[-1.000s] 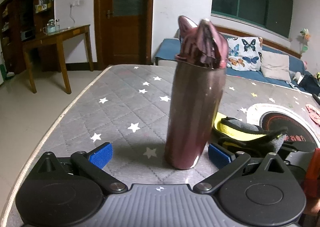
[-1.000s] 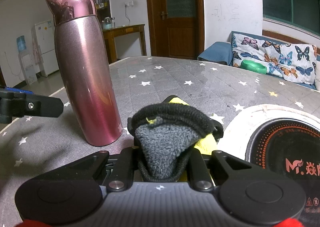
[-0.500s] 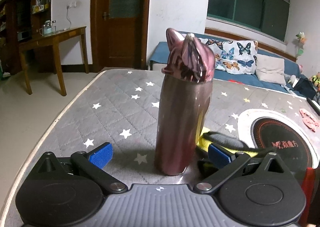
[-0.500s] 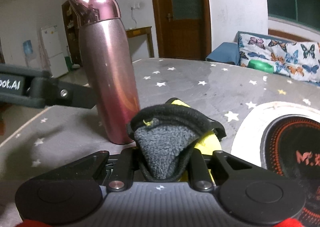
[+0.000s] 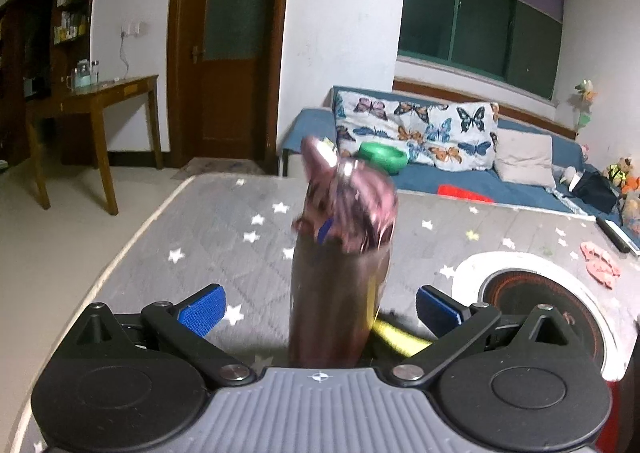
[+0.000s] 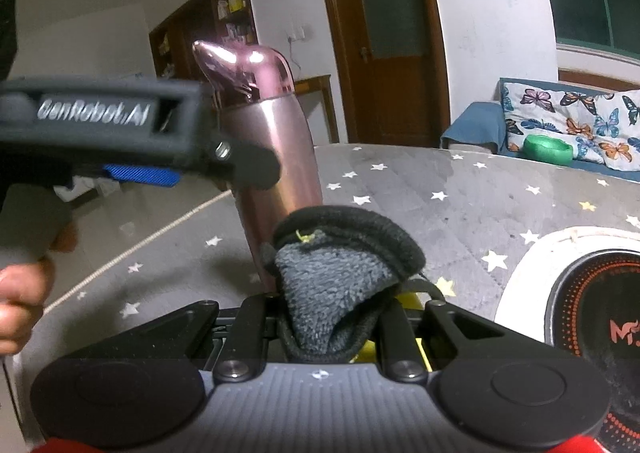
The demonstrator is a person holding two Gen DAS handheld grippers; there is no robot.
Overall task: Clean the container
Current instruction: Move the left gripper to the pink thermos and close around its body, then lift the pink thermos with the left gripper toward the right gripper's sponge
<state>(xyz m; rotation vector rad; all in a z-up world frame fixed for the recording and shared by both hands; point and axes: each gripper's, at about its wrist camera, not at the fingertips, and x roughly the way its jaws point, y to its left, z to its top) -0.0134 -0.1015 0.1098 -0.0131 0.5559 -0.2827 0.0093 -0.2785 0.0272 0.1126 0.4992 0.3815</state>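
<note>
Left tongs [image 5: 318, 307]: I have them spread wide, blue pads well apart; the pink bottle [image 5: 340, 285] stands between them, deeper in than a second ago, its base now hidden behind my tongs' body. I see no pad touching it.
Right tongs [image 6: 328, 317]: closed narrow on the grey and yellow cloth [image 6: 340, 277], same grip as before.
Change: the bottle fills more of the left view; in the right view my left tongs [image 6: 160, 157] now cross in front of the bottle [image 6: 272, 157] just below its cap, where earlier they sat off to its side.
Bottle: upright on the grey star-print mattress [image 5: 224, 241], just beyond the cloth, cap blurred in the left view.
Edges: the mattress's left edge [image 6: 132, 249] runs near the bottle, floor beyond it.
Room: open mattress ahead toward the far edge; a round induction cooker [image 5: 532, 301] lies to the right.
Hand [image 6: 20, 297]: at the right view's left border, gripping the left handle.
</note>
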